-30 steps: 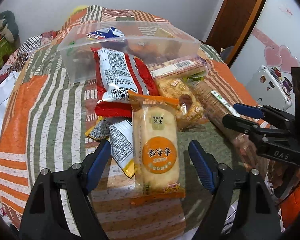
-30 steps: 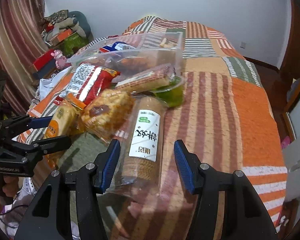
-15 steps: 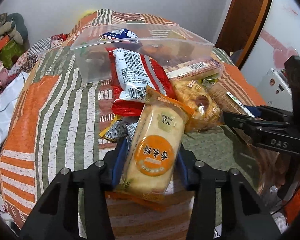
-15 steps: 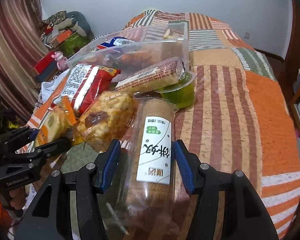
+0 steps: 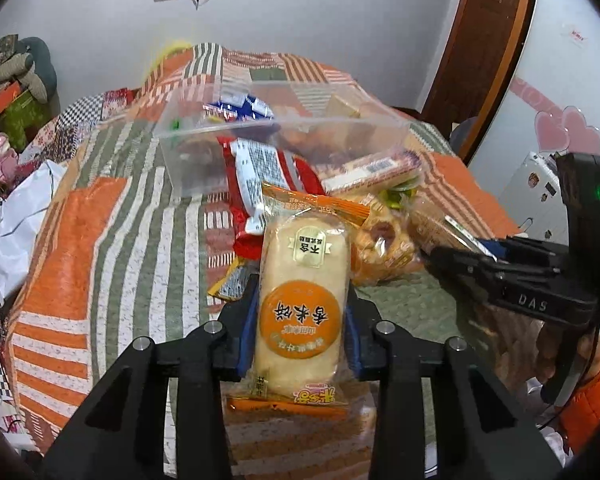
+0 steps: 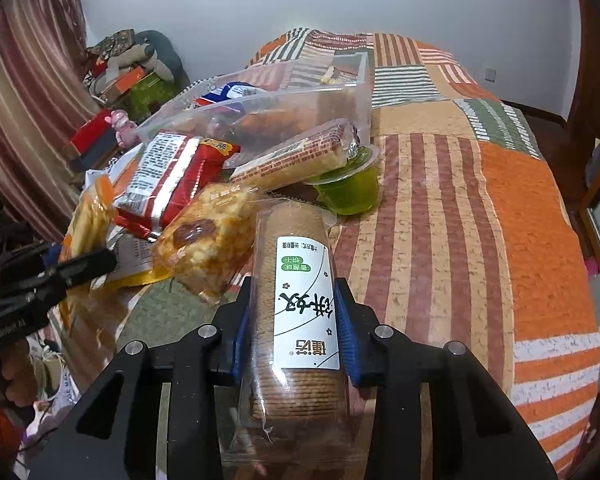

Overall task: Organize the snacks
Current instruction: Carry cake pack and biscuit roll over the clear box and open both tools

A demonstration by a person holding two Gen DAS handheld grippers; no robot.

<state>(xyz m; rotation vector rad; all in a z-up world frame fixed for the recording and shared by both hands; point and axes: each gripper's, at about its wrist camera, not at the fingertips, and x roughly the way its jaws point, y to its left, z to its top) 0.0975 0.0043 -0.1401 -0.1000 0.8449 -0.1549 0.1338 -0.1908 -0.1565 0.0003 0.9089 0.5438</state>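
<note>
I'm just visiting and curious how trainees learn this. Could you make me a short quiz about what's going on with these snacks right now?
1. True or false: the left gripper is empty.
2. What does the right gripper hold: A) green jelly cup, B) biscuit sleeve, C) red packet?
3. Fill in: the clear plastic ____ sits behind the pile.

Key: 1 false, it grips the rice cracker pack; 2 B; 3 bin.

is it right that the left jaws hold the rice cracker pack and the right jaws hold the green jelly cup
Not quite. The left gripper does hold the rice cracker pack, but the right gripper is shut on the biscuit sleeve. The right wrist view shows the jelly cup lying free on the quilt beyond it.
</note>
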